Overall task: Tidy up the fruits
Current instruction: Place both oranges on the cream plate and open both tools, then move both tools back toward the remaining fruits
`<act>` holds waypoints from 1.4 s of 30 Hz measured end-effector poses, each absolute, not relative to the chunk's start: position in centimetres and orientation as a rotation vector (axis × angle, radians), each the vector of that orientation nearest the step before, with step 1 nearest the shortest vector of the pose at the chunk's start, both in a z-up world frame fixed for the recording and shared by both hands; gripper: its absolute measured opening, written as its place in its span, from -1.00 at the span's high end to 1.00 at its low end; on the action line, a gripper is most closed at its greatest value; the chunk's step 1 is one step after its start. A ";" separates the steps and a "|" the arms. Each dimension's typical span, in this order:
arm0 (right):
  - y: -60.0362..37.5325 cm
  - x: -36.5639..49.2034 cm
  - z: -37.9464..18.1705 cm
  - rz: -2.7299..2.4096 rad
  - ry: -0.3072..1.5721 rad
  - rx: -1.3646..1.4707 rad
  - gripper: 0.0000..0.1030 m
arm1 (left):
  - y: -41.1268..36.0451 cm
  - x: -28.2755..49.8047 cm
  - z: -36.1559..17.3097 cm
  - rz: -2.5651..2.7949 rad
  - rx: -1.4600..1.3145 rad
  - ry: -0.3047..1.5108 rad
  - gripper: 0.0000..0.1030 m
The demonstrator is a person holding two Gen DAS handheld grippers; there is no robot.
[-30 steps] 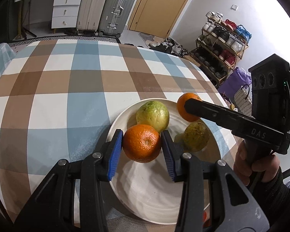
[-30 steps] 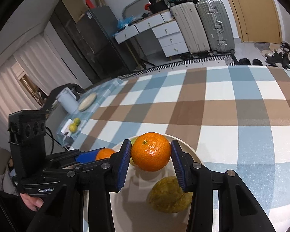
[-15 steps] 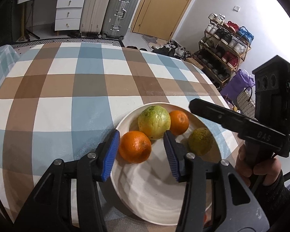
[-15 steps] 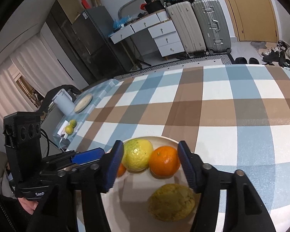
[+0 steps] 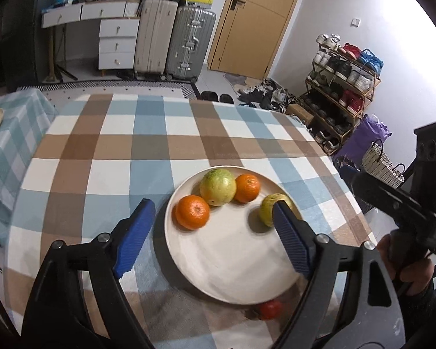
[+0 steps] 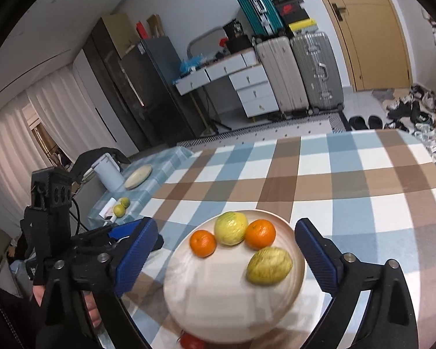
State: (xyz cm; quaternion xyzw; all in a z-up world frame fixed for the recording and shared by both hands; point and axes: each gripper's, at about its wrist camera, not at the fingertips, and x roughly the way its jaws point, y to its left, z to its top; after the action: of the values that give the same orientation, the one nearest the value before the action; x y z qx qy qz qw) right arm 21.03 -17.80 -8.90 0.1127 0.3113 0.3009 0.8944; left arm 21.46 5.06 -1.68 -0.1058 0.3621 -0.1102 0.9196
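A white plate point(image 5: 232, 267) on the checked tablecloth holds two oranges point(image 5: 192, 212) point(image 5: 247, 188), a green-yellow round fruit point(image 5: 218, 186) and a yellow-green lemon-like fruit point(image 5: 269, 212). In the right wrist view the plate point(image 6: 212, 299) shows the same fruits: oranges point(image 6: 203, 242) point(image 6: 260, 233), round fruit point(image 6: 230, 227), lemon-like fruit point(image 6: 269, 265). My left gripper point(image 5: 212, 232) is open and empty above the plate's near side. My right gripper point(image 6: 226, 254) is open and empty, raised over the plate. A small red fruit point(image 5: 269, 309) lies by the plate's near rim.
The table edge runs close on the right point(image 5: 354, 203). A second, teal-checked table point(image 6: 136, 186) at the left carries a plate, a jug and two small green fruits point(image 6: 121, 206). Suitcases, drawers and a shoe rack stand beyond.
Both grippers let go of their oranges, opened wide and pulled back and up. Both oranges now rest on the plate beside the round fruit.
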 end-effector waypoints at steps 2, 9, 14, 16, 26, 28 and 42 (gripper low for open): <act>-18.2 19.4 -8.2 0.622 0.626 0.233 -0.91 | 4.5 20.1 -0.7 -0.225 -0.206 0.734 -0.61; -19.7 13.5 -6.4 0.630 0.543 0.234 -0.99 | 2.6 15.1 1.6 -0.229 -0.170 0.694 -0.72; -20.9 9.7 -5.7 0.621 0.496 0.233 -1.00 | 2.0 11.3 2.5 -0.227 -0.179 0.652 -0.97; -21.2 8.4 -5.6 0.604 0.481 0.230 -1.00 | 1.8 9.9 2.8 -0.220 -0.183 0.645 -0.97; -21.3 3.4 -5.9 0.560 0.443 0.181 -1.00 | 1.6 4.3 1.0 -0.206 -0.181 0.659 -0.98; -21.2 2.3 -6.3 0.553 0.451 0.166 -1.00 | 1.6 3.4 0.3 -0.201 -0.185 0.672 -0.98; -19.6 -1.8 -13.2 0.586 0.654 0.092 -1.00 | 2.7 1.2 -4.4 -0.178 -0.220 0.753 -0.98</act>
State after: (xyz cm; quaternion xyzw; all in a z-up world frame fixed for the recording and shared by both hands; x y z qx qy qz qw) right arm -1.80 -19.59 -13.25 0.0447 0.3165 0.2836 0.9041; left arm 1.22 2.73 -4.40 -0.1072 0.3663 -0.0866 0.9202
